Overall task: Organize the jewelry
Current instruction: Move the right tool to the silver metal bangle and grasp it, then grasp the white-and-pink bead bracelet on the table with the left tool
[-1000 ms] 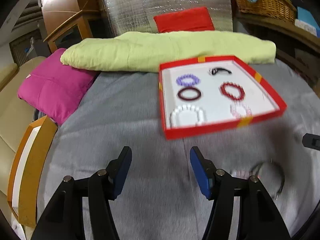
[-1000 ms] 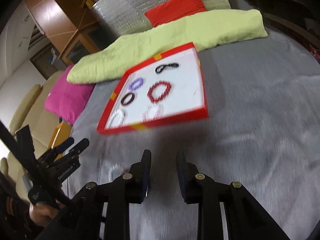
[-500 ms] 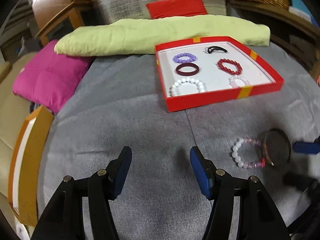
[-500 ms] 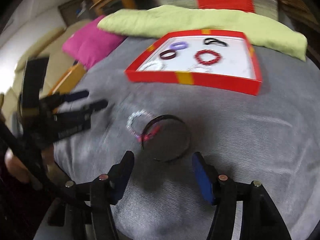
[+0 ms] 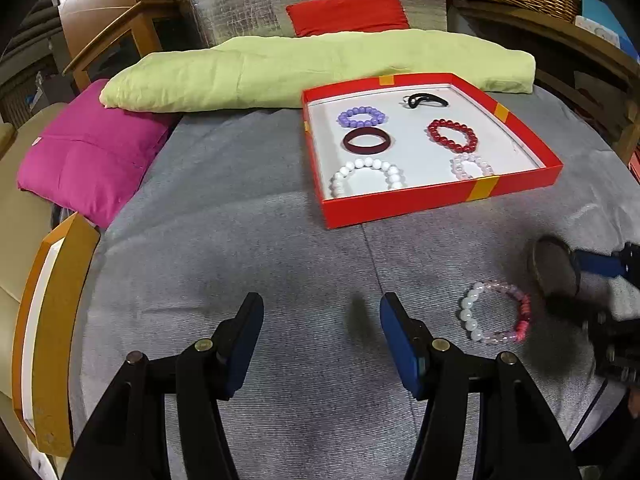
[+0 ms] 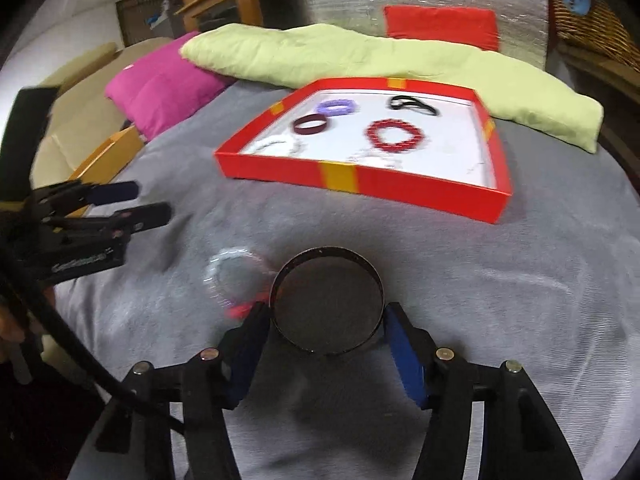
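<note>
Right gripper [image 6: 326, 320] with jaws just narrowed onto a dark bangle [image 6: 326, 300], pads against both its sides, on the grey blanket [image 6: 480, 280] in front of the red tray [image 6: 360, 178]. Touching the bangle's left: a pink-and-white bead bracelet [image 5: 496, 312]. Left gripper [image 5: 320, 312] further left, jaws apart around nothing. Six pieces lying inside the tray.

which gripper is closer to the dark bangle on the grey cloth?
Right. The right gripper straddles the dark bangle, fingers at its sides; the left gripper hangs apart, empty.
</note>
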A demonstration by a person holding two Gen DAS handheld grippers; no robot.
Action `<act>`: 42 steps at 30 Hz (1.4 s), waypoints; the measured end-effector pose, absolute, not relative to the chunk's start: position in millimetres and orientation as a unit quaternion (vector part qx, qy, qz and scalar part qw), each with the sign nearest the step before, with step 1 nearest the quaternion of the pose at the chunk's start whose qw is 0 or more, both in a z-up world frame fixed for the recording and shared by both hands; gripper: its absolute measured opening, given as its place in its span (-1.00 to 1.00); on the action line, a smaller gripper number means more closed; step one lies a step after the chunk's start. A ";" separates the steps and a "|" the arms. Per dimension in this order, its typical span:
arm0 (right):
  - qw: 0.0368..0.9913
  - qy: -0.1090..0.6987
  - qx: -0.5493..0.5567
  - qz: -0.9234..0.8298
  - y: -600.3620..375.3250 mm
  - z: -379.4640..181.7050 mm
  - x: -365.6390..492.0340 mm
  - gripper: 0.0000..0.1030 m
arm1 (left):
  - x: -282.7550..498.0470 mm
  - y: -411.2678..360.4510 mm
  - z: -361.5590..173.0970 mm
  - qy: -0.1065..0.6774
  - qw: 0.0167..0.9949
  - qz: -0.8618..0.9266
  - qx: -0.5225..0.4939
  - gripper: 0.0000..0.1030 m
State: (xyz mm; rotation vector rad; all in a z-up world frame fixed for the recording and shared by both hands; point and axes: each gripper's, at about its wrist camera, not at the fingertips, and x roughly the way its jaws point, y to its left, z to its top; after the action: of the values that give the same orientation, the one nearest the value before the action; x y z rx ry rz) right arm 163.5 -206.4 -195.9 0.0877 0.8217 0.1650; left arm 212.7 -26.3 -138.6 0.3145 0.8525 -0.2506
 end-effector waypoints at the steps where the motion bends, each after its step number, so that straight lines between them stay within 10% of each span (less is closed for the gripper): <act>1: 0.913 0.398 0.051 0.072 -212.6 -195.3 164.1 0.19 | 211.5 -28.8 -138.7 0.411 0.890 -0.127 0.151 0.20; 42: 0.901 0.425 0.087 0.025 -252.7 -196.0 174.0 0.22 | 196.9 -93.6 -165.3 0.453 0.839 -0.278 0.117 0.32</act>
State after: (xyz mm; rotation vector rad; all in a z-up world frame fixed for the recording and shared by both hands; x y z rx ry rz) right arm 174.0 -252.7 -196.0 0.1794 0.8800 0.0512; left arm 196.9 -93.6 -165.3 0.2472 0.9582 -0.5889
